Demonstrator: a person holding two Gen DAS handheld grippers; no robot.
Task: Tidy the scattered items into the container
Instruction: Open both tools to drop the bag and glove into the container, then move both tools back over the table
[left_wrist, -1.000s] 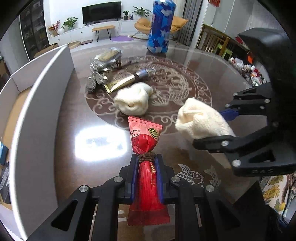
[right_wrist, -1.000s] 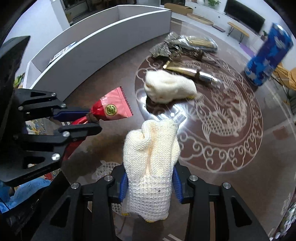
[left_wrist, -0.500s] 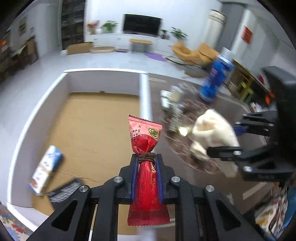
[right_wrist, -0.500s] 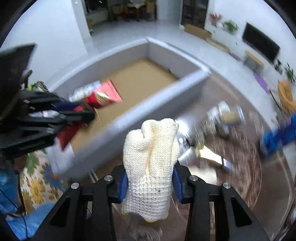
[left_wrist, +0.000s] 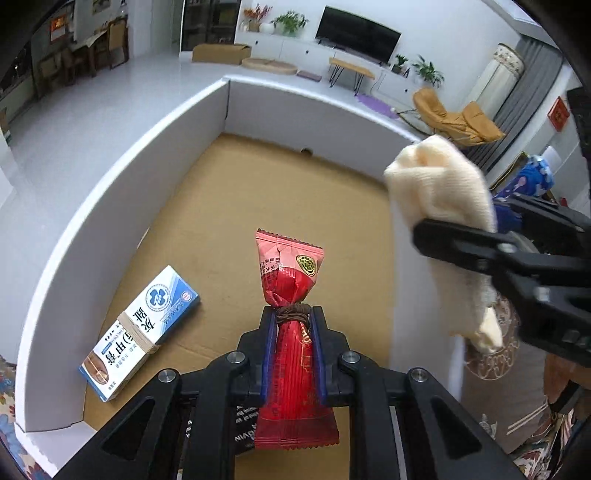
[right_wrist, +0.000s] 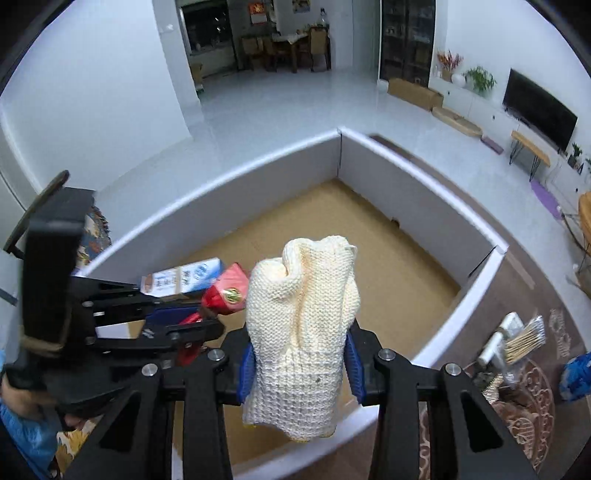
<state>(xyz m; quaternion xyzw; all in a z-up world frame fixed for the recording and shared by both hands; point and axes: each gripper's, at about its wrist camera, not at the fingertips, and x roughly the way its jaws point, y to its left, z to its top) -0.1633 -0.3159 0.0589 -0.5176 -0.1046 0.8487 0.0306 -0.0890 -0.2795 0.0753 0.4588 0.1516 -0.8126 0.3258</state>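
My left gripper (left_wrist: 292, 325) is shut on a red candy wrapper (left_wrist: 290, 288) tied at the neck, and holds it above the brown floor of the white-walled cardboard box (left_wrist: 122, 173). My right gripper (right_wrist: 299, 365) is shut on a cream knitted glove (right_wrist: 301, 295), over the box's near wall (right_wrist: 443, 332). In the left wrist view the glove (left_wrist: 439, 184) and the right gripper (left_wrist: 491, 236) hang at the right, by the box wall. In the right wrist view the red candy wrapper (right_wrist: 227, 291) and the left gripper (right_wrist: 199, 317) show at the left.
A blue and white medicine carton (left_wrist: 142, 328) lies on the box floor at the left, with a dark packet (left_wrist: 245, 424) under my left gripper. Several silver packets and sticks (right_wrist: 513, 343) and a blue can (right_wrist: 576, 373) stay on the patterned table right of the box.
Both grippers have swung left from over the patterned table to above the box, each keeping its item. The table items have slid out to the right of both views.
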